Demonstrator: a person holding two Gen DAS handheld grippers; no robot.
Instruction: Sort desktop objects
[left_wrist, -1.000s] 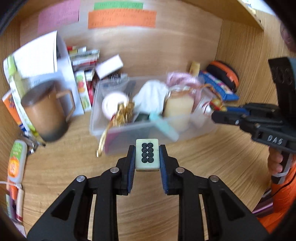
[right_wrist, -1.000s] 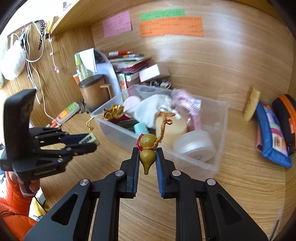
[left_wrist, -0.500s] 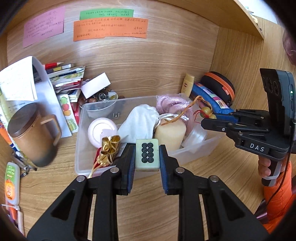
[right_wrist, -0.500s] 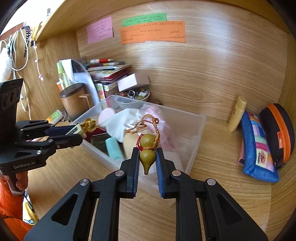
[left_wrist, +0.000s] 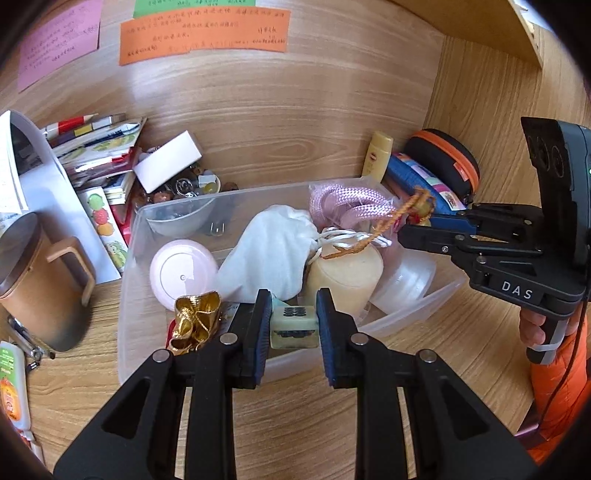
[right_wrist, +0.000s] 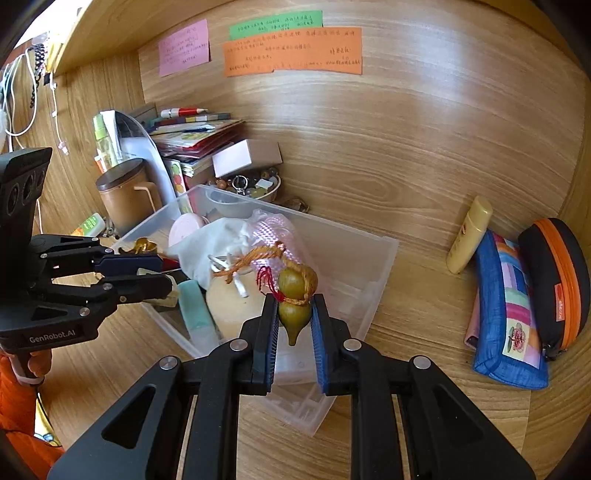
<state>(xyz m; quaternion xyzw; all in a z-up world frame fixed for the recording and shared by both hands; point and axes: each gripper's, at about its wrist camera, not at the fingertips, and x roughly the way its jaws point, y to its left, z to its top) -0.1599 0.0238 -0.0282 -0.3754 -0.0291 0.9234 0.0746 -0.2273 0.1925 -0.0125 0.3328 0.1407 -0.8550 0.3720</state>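
Each camera rides behind its own pair of black fingers (left_wrist: 258, 325) and looks forward and slightly down, close over the wooden surface (left_wrist: 295, 413). The left one faces the long near wall of the clear plastic bin (left_wrist: 127, 295) toward the back panel's orange paper note (left_wrist: 203, 35). The right one looks across the bin's corner (right_wrist: 376, 273) from the other side. Both take in the bin, the note (right_wrist: 291, 51), the brown lidded mug (left_wrist: 37, 280) (right_wrist: 123, 195) and the opposite gripper.

Left claw (left_wrist: 294, 325) clamped, level; right claw (right_wrist: 294, 325) clamped, level.
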